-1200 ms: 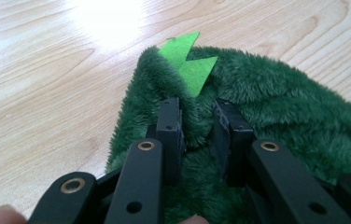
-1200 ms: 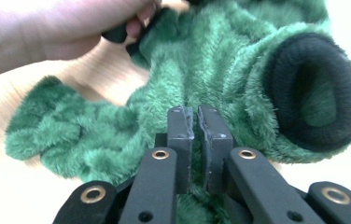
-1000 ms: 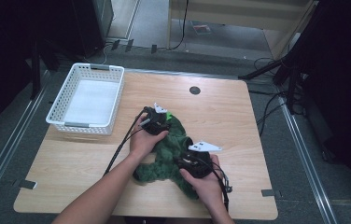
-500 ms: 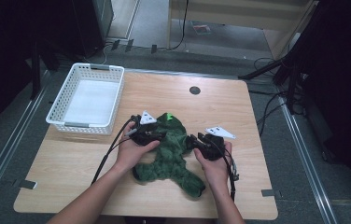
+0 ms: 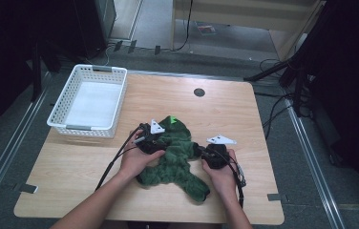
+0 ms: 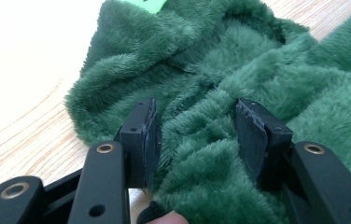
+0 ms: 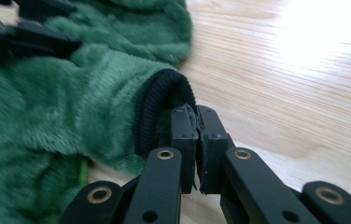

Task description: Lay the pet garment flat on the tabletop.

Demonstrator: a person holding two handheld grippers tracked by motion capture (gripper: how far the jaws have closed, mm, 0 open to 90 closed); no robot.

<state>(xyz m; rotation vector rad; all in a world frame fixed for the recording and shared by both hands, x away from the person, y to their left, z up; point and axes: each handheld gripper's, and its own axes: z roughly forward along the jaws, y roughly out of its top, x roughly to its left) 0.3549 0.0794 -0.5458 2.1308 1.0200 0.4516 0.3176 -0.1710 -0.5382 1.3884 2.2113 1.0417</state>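
Observation:
A dark green fleece garment [image 5: 175, 157] lies crumpled on the wooden table [image 5: 244, 119], with a bright green tag [image 5: 172, 120] at its far edge. My left gripper [image 5: 150, 141] is at its left side. In the left gripper view the left gripper [image 6: 197, 135] is open after widening, and a fold of fleece [image 6: 239, 56] bulges between its pads. My right gripper [image 5: 204, 153] is at the garment's right side. In the right gripper view its jaws [image 7: 197, 116] have just closed pad to pad beside the black ribbed cuff [image 7: 157, 112]. Whether they pinch any fabric I cannot tell.
A white plastic basket [image 5: 83, 127] stands at the table's far left corner. A round dark cable hole [image 5: 199, 92] sits near the far edge. Black cables trail from both grippers toward the near edge. Bare wood lies to the right of the garment.
The left hand slid from the garment's top to its left side. The right hand moved from the lower middle out to the right side. The right jaws have closed.

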